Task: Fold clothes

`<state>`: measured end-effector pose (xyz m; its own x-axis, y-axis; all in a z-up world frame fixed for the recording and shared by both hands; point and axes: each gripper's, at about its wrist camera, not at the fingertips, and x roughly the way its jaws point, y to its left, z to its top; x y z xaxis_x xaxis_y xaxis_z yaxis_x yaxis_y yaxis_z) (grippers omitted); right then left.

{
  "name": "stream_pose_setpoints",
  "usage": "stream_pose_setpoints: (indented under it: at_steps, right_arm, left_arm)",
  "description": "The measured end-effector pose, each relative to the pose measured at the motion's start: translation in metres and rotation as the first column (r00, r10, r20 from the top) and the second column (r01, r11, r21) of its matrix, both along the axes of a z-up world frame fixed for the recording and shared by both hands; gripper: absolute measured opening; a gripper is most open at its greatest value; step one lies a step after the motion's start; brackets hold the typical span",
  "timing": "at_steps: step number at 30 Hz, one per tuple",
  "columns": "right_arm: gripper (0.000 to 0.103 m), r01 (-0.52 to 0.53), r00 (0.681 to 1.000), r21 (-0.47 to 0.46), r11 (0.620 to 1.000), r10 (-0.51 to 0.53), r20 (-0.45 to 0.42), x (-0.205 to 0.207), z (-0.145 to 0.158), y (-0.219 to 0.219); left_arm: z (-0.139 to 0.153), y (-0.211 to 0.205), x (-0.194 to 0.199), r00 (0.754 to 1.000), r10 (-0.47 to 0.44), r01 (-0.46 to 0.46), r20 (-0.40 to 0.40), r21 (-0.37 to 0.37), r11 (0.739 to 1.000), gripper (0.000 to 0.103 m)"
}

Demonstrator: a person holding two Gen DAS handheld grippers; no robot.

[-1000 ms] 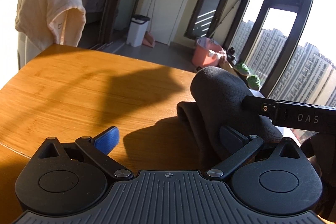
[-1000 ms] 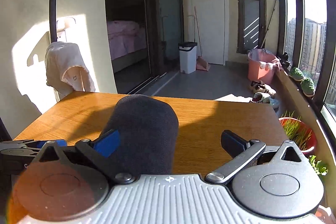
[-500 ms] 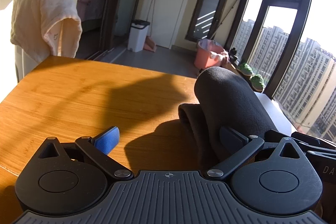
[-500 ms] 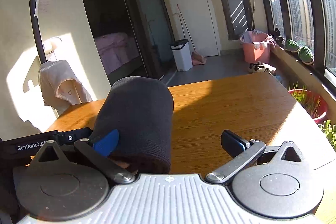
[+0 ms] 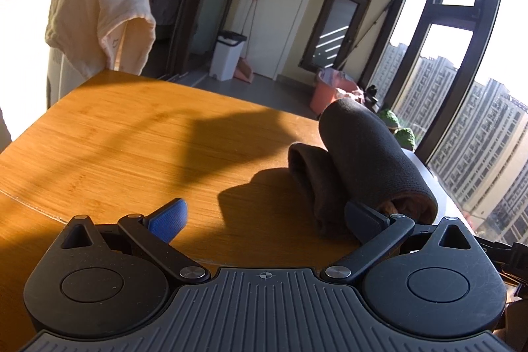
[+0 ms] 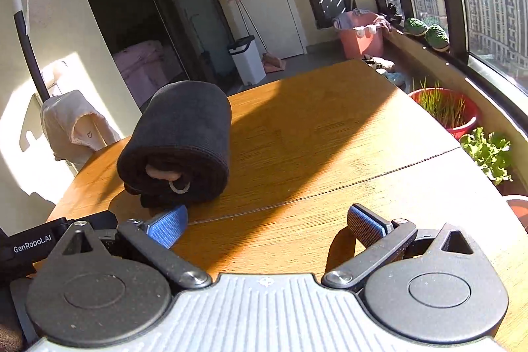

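Garment: dark rolled cloth [image 6: 180, 147] lying on wood table [image 6: 313, 134], approx 10 o'clock in right-wrist view.
L gripper [image 5: 264, 220]: spread wide, holding nothing; roll just by its R finger.
R gripper [image 6: 265, 225]: spread wide, holding nothing.

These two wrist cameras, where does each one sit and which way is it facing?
Left wrist: on the left tool, looking across the wooden table toward the windows; the dark rolled garment lies by its right finger; own open fingers show.
Right wrist: on the right tool, facing the doorway; garment ahead-left; open fingers and the other tool's edge show.
Shared: garment, table, white bin.
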<state>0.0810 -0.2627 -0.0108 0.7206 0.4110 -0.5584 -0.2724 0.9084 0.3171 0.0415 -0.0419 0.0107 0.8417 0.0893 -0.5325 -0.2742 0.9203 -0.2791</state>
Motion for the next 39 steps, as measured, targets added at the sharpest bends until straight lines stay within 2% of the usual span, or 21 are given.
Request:
stream_pose_setpoints:
  at_steps: [4,9,14,39]
  right_arm:
    - [0.103,0.026,1.000,-0.062,0.998,-0.026,-0.002,-0.013,0.001,0.004]
    - [0.103,0.014,1.000,-0.146,0.989,-0.015,-0.008,-0.022,0.001,0.015]
    - [0.103,0.033,0.999,-0.333,0.942,-0.036,-0.001,-0.033,-0.003,0.038]
    - [0.103,0.033,0.999,-0.318,0.948,-0.037,-0.007,-0.037,-0.004,0.032]
  left_arm:
    - [-0.001,-0.023,-0.016,0.996,-0.013,0.018,-0.084,0.064,0.998,0.103]
    - [-0.003,-0.053,-0.035,0.984,0.023,0.012,-0.179,0.191,0.982,0.103]
    - [-0.005,-0.064,-0.041,0.975,0.041,0.014,-0.219,0.246,0.969,0.103]
    - [-0.004,-0.061,-0.038,0.975,0.057,-0.002,-0.216,0.245,0.970,0.103]
